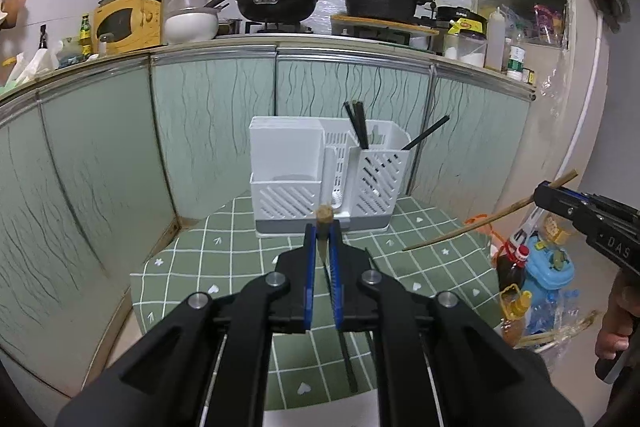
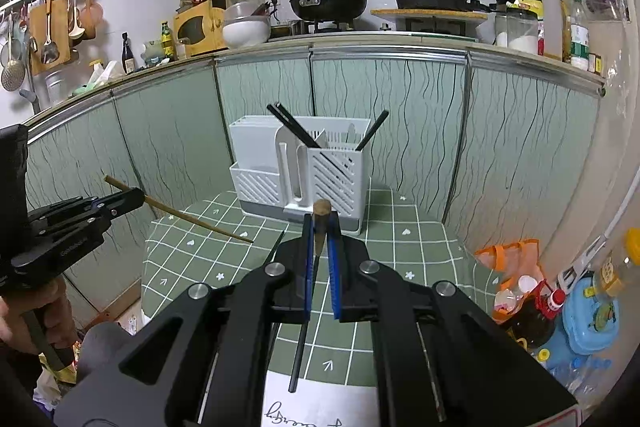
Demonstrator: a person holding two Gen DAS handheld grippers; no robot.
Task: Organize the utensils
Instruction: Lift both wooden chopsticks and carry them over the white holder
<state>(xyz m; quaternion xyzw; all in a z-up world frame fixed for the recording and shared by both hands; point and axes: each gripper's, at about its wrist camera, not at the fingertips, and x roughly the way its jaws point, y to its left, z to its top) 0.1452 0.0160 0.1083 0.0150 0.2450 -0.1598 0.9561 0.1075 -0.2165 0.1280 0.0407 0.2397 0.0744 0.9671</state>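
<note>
Left wrist view: the left gripper [image 1: 322, 233] has its blue-padded black jaws clamped on a slim wooden chopstick [image 1: 321, 217], whose round, rough-cut end pokes up just in front of the white utensil caddy [image 1: 320, 171]. That caddy is a boxy plastic rack with slanted drainage slots and a grey base, standing at the far edge of a green cloth [image 1: 224, 267] printed with a white grid and small hearts. Black chopsticks [image 1: 358, 127] lean out of its right-hand compartment. A further black chopstick [image 1: 347, 359] lies flat on the cloth, well in front of the caddy. To the caddy's right, the right gripper [image 1: 540, 195] is pinched on a second wooden chopstick [image 1: 476, 225], which slants down toward the cloth with its thin tip nearest the caddy.
</note>
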